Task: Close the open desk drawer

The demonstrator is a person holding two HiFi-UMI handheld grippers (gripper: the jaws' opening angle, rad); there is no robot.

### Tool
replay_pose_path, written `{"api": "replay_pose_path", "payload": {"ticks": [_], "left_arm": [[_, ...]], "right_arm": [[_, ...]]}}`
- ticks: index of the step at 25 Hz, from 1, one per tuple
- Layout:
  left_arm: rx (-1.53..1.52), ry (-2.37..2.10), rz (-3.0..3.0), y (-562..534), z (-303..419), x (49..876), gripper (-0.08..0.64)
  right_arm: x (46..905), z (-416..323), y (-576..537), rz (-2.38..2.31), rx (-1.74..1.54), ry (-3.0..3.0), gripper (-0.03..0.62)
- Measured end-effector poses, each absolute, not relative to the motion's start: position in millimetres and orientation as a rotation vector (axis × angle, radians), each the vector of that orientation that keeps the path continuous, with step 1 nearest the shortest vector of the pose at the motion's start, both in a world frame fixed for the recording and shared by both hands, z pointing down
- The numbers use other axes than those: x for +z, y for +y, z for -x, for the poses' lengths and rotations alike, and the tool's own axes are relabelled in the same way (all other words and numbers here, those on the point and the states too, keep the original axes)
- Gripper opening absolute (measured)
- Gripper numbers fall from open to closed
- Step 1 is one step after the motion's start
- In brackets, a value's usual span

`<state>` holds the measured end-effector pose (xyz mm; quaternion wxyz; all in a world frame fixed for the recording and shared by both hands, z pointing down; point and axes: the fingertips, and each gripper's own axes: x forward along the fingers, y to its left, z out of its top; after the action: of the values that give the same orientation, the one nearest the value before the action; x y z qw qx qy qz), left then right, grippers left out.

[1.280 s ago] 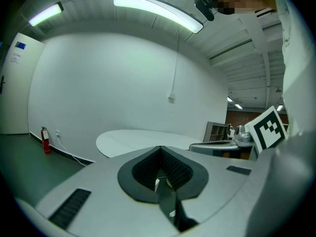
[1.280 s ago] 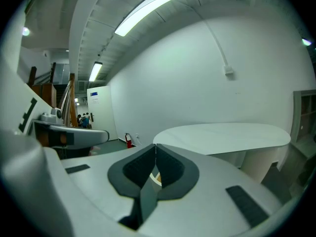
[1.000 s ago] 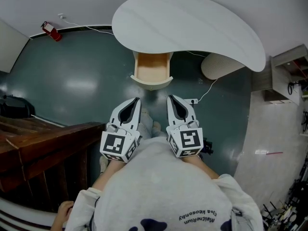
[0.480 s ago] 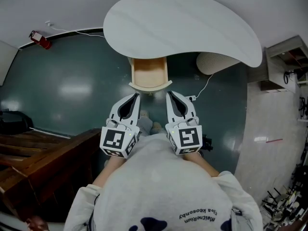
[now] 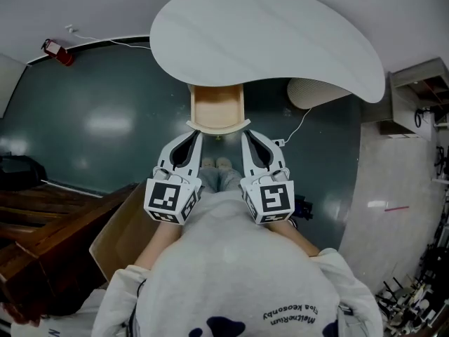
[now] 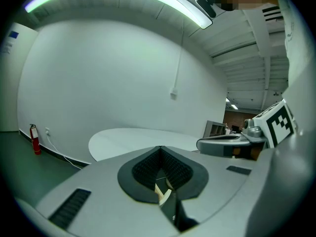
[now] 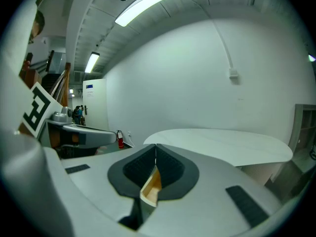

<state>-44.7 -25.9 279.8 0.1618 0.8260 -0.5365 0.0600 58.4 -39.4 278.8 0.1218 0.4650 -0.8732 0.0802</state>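
Left gripper (image 5: 196, 139): I read the jaws shut tip to tip, holding nothing. Right gripper (image 5: 246, 137): same, pads together, nothing held. The drawer (image 5: 217, 109) stood pulled out beneath the white desk top (image 5: 266, 34), its pale wooden inside showing. Its curved front lay just beyond both tips; I could not confirm contact.

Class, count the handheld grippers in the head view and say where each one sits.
2. The left gripper sits just below the open drawer's front, toward its left corner. The right gripper sits just below its right corner. None seem hidden.
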Motion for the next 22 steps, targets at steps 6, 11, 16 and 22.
{"api": "replay_pose_path", "payload": {"ticks": [6, 11, 16, 22], "left_arm": [[0.154, -1.587, -2.319, -27.4, 44.7, 281.4, 0.006], [0.163, -1.607, -2.303, -25.9, 48.8, 287.8, 0.006], [0.174, -1.609, -2.288, -24.6, 53.1, 291.4, 0.006], [0.179, -1.610, -2.273, -30.8, 57.0, 297.5, 0.006]], "right_arm": [[282.1, -53.0, -45.1, -1.283, 0.229, -2.583, 0.017], [292.4, -45.3, -43.6, -1.243, 0.240, -2.590, 0.018], [295.5, -39.3, -42.8, -1.227, 0.245, -2.590, 0.017], [304.4, -37.4, -45.4, -1.217, 0.257, -2.575, 0.018]]}}
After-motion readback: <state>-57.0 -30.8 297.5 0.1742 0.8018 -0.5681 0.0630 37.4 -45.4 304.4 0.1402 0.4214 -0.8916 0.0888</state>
